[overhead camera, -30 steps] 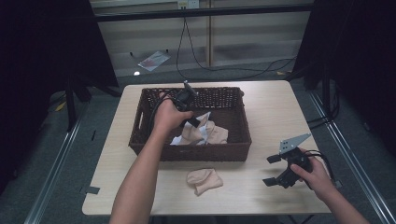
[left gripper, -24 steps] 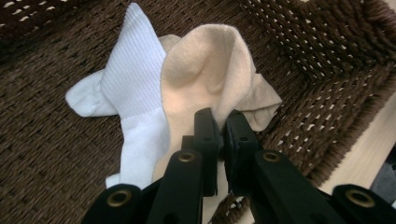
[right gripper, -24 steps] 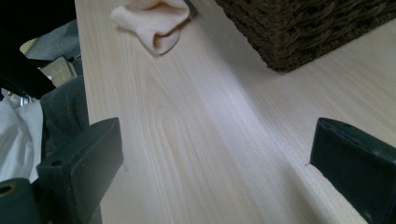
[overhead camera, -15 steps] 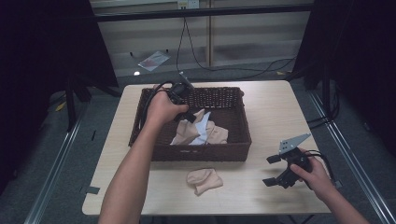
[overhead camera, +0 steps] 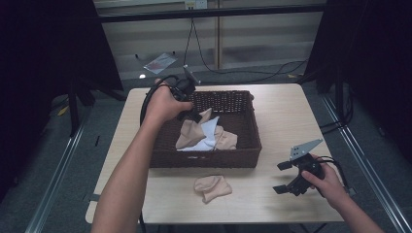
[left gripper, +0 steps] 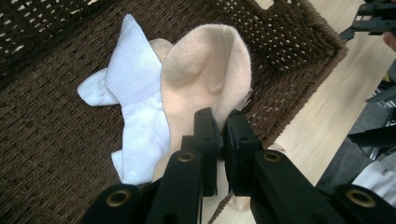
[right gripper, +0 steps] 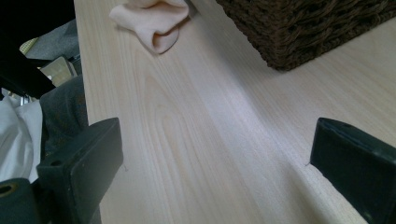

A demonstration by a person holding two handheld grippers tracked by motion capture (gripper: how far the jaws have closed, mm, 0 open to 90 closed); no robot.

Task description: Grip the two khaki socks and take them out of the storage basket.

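1. The left hand (overhead camera: 163, 104) reaches in over the far left part of the wicker basket (overhead camera: 243, 158), a dark brown, square-sided one that sits on the middle of the pale wooden counter (overhead camera: 291, 111).
2. That hand carries the left gripper (overhead camera: 193, 115), whose cable loops up beside the wrist. In the left gripper view its jaws are pressed nearly together on the edge of a peach sock (left gripper: 210, 79), which hangs from them above the basket floor.
3. Next to the pinched sock, a white ribbed sock (left gripper: 135, 107) lies partly under it on the woven bottom. In the high view a mound of peach and white fabric fills the middle of the basket.
4. In front of the basket, near the counter's front edge, a second peach sock (overhead camera: 212, 187) lies crumpled and well clear of both grippers. The right gripper view has it at the top left, close to the basket's near wall.
5. Farther right, the right hand (overhead camera: 328, 182) holds the right gripper (overhead camera: 287, 177) low over the counter at the front right, apart from the basket. Its jaws stand wide apart with only bare wood between them, gripping nothing.
6. A grey three-cornered plate tops that gripper, and a dark cable curls away behind the hand.
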